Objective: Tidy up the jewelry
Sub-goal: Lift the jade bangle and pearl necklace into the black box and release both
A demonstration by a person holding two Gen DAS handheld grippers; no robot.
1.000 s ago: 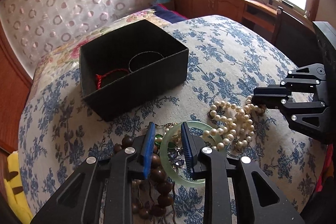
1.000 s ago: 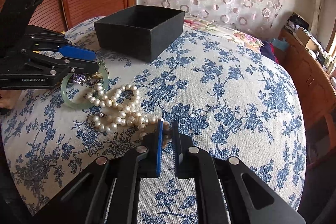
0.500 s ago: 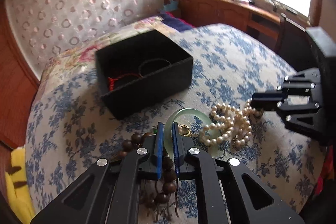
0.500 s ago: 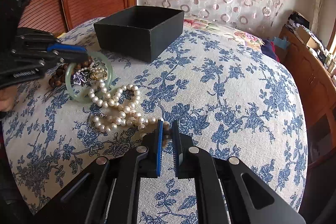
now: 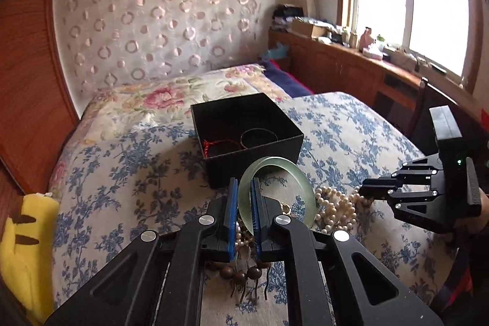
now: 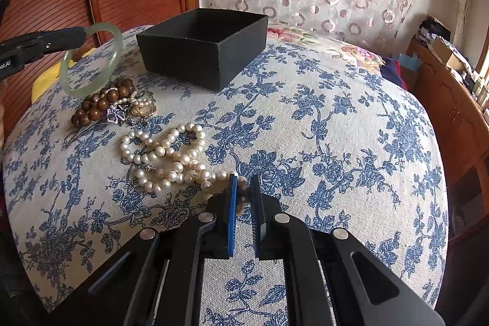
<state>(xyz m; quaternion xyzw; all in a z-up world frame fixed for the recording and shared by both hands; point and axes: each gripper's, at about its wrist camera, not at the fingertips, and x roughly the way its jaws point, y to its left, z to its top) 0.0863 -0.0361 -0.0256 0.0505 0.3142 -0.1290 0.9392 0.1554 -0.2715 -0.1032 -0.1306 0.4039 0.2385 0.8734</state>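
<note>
My left gripper (image 5: 243, 184) is shut on a pale green jade bangle (image 5: 301, 188) and holds it in the air, short of the open black box (image 5: 253, 156); the bangle also shows in the right wrist view (image 6: 114, 57). The box holds a red cord bracelet (image 5: 209, 146) and a thin dark ring (image 5: 259, 137). My right gripper (image 6: 243, 181) is shut on the end of a pearl necklace (image 6: 165, 152) that lies on the blue floral cloth. Brown wooden beads (image 6: 101, 104) and small trinkets (image 6: 140, 107) lie left of the pearls.
The blue floral cloth (image 6: 336, 142) covers a rounded table. A yellow plush toy (image 5: 21, 243) sits at the left edge. A flowered bedspread (image 5: 171, 97) lies behind the box. A wooden cabinet (image 5: 351, 72) with clutter runs under the window.
My left gripper closed on the green bangle and lifted it off the pile, up toward the black box. My right gripper stayed shut on the pearl necklace's end.
</note>
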